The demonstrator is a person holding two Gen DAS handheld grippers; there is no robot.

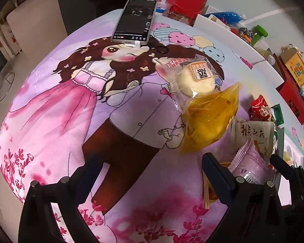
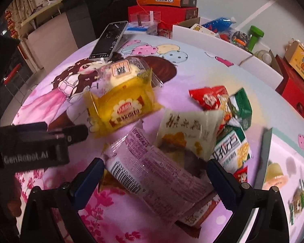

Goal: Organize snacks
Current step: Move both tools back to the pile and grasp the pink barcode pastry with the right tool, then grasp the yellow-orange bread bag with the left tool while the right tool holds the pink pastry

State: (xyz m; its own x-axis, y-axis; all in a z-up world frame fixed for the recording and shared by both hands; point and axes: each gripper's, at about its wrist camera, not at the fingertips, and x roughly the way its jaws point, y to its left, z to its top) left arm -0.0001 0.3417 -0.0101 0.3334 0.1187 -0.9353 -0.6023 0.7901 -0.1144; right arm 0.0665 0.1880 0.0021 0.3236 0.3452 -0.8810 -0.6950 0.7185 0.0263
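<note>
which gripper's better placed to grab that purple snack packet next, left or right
Right. The purple snack packet lies between the right gripper's open fingers; the left gripper is open over bare cloth.

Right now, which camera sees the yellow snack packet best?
The right wrist view: the yellow packet faces the camera, with its red logo showing. The left wrist view shows the same packet at an angle, with no logo visible, only glossy yellow wrapper.
</note>
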